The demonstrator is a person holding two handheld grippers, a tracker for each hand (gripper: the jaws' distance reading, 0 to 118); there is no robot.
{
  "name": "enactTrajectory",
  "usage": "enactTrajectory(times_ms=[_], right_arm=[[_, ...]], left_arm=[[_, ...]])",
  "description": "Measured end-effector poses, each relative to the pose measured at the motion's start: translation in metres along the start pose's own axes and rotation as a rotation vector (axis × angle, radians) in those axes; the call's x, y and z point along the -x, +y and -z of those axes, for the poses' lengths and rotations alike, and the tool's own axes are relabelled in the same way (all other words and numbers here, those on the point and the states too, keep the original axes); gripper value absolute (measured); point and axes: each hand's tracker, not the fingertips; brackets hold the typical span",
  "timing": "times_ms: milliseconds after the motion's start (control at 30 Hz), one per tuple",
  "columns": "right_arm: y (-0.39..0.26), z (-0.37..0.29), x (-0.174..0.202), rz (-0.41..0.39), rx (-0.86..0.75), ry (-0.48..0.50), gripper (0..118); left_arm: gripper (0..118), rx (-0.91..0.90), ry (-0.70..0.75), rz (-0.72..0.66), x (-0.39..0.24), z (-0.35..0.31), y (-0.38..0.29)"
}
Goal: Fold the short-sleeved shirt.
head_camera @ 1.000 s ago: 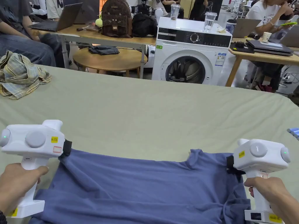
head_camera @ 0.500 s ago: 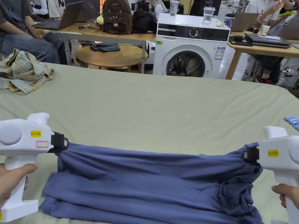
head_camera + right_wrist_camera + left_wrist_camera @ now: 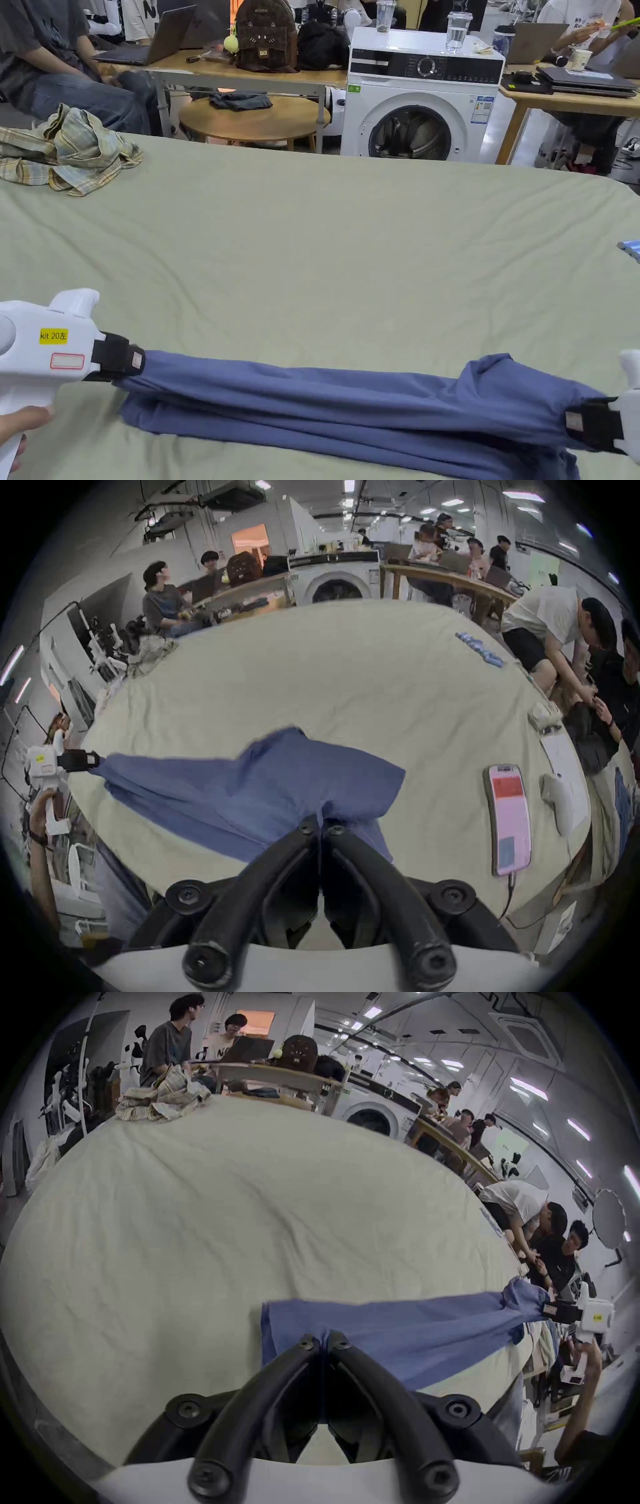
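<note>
Green bed [image 3: 350, 250]: shirt [image 3: 350, 406] at the near edge, since a second ago drawn lower and tauter between left gripper [image 3: 128, 362] and right gripper [image 3: 578, 423], both clamped on it; fold likely starting.

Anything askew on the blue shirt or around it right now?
The blue short-sleeved shirt is stretched between the left tongs and right tongs as a narrow, uneven band, bunched near the right tongs. A crumpled plaid shirt sits at the bed's far left corner. Nothing looks damaged.
</note>
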Motion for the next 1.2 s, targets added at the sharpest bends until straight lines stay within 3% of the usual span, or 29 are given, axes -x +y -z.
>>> enactTrajectory(times_ms=[233, 467, 533, 567, 600, 700, 800, 1033, 1067, 1100, 1133, 1200], right_arm=[[-0.022, 0.073, 0.003, -0.043, 0.154, -0.095, 0], [-0.012, 0.069, 0.021, -0.103, 0.148, -0.193, 1], [-0.006, 0.057, 0.027, -0.122, 0.099, -0.255, 25], [-0.003, 0.049, 0.029, -0.128, 0.06, -0.287, 43], [0.0, 0.04, 0.03, -0.123, 0.023, -0.295, 59], [0.016, 0.018, 0.037, -0.105, -0.061, -0.275, 59], [0.028, 0.007, 0.048, -0.12, -0.151, -0.293, 59], [0.038, 0.015, 0.092, -0.025, -0.459, -0.2, 57], [0.036, 0.017, 0.097, -0.014, -0.507, -0.184, 47], [0.035, 0.02, 0.103, 0.005, -0.552, -0.172, 22], [0.032, 0.019, 0.113, 0.017, -0.584, -0.182, 7], [0.031, 0.022, 0.12, 0.031, -0.631, -0.158, 0]], left_arm=[[0, 0.144, 0.062, -0.03, 0.008, 0.052, -0.025], [0, 0.146, 0.116, 0.002, -0.007, 0.048, -0.015], [6, 0.13, 0.152, 0.018, -0.015, 0.04, -0.01], [15, 0.106, 0.178, 0.03, -0.02, 0.036, -0.007], [33, 0.075, 0.202, 0.043, -0.026, 0.031, -0.004], [40, -0.027, 0.221, 0.06, -0.044, 0.017, 0.007], [41, -0.119, 0.23, 0.073, -0.062, 0.007, 0.014], [40, -0.392, 0.189, 0.159, -0.104, 0.003, 0.009], [40, -0.429, 0.191, 0.171, -0.109, 0.003, 0.007], [39, -0.455, 0.209, 0.187, -0.115, 0.003, 0.004], [33, -0.484, 0.225, 0.205, -0.119, 0.004, 0.003], [4, -0.513, 0.264, 0.228, -0.124, 0.007, 0.001]])
